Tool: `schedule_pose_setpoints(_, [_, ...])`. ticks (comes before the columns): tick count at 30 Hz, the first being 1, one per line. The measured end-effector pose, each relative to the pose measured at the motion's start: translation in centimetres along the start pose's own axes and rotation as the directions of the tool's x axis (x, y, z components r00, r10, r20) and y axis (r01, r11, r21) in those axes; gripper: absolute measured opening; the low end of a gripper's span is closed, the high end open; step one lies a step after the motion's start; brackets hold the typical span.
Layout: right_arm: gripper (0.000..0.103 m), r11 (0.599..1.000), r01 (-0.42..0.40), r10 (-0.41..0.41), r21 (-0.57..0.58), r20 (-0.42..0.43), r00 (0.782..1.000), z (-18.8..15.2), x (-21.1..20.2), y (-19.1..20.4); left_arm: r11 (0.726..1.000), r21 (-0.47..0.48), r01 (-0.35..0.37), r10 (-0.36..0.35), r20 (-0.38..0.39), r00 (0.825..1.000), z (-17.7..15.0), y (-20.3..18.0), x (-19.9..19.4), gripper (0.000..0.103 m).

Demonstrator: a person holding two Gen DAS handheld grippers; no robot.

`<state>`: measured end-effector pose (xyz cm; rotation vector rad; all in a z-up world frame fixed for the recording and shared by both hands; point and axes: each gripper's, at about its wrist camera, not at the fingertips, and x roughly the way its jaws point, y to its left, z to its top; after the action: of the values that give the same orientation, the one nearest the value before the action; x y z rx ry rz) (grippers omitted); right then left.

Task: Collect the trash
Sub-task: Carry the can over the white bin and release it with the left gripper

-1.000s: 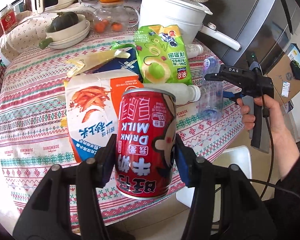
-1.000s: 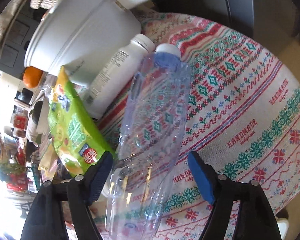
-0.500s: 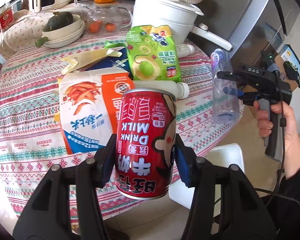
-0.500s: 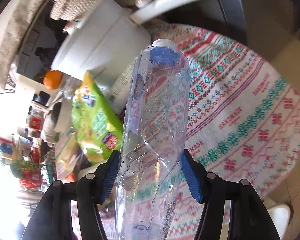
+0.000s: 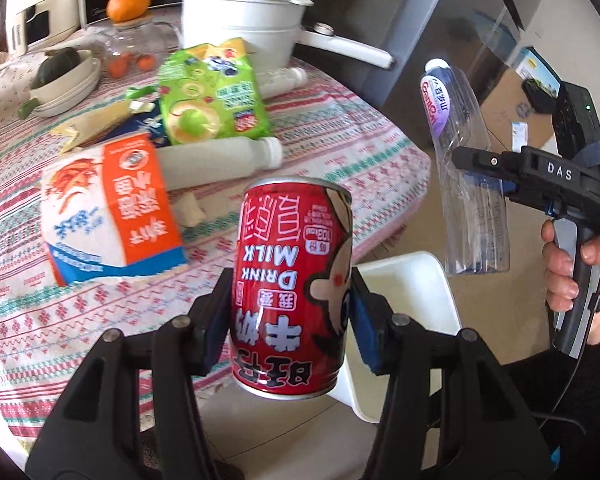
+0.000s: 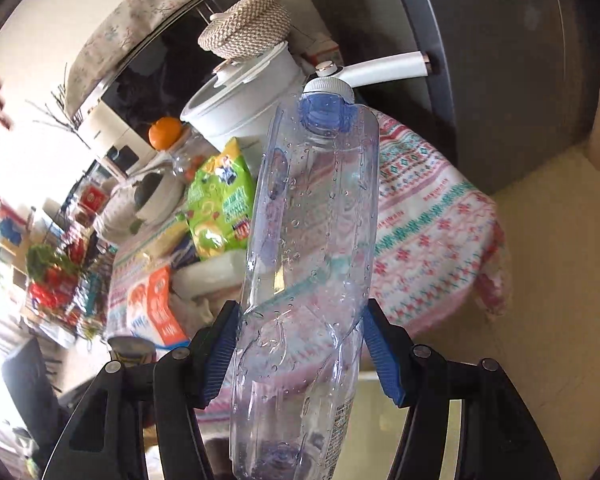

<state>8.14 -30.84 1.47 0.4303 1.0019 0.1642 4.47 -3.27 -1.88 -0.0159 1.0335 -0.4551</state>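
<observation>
the table (image 5: 340,128) at my ten o'clock holds most of the trash: orange-and-white snack bag (image 5: 108,208), green chip bag (image 5: 212,92), white bottle (image 5: 216,160), none collected yet. two pieces are off it. my right gripper (image 6: 300,344), whose jaws were just closing, clamps the clear plastic bottle (image 6: 312,248), cap at twelve o'clock. my left gripper (image 5: 288,312) grips the red milk can (image 5: 292,280) upside down (no bin in sight, only a white tray (image 5: 412,280) below).
</observation>
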Motion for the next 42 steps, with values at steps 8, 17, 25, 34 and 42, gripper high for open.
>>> schedule_pose_setpoints(8, [0.063,0.977,0.157,-0.16,-0.146,-0.012,0.987,-5.5,-0.7,-1.9,0.99,0.135,0.049,-0.028,-0.151,0.988,-2.6,-4.8,5.3,0.055])
schedule_pose_setpoints(17, [0.063,0.95,0.241,-0.261,-0.197,-0.082,0.962,-9.0,0.4,-6.0,0.972,0.2,0.119,-0.059,-0.284,0.957,-5.4,-9.1,10.5,0.055])
schedule_pose_setpoints(25, [0.063,0.935,0.26,-0.29,-0.24,-0.102,0.951,-10.7,0.6,-7.9,0.967,0.232,0.107,-0.035,-0.295,0.955,-6.1,-10.2,12.5,0.055])
schedule_pose_setpoints(34, [0.064,0.936,0.26,-0.29,-0.237,-0.102,0.952,-10.9,0.8,-8.5,0.969,0.226,0.096,-0.035,-0.26,0.965,-5.6,-10.4,11.4,0.071])
schedule_pose_setpoints(42, [0.064,0.933,0.248,-0.282,-0.261,-0.105,0.954,-11.4,1.4,-7.9,0.974,0.221,0.054,-0.014,-0.179,0.984,-4.5,-7.8,7.7,0.079])
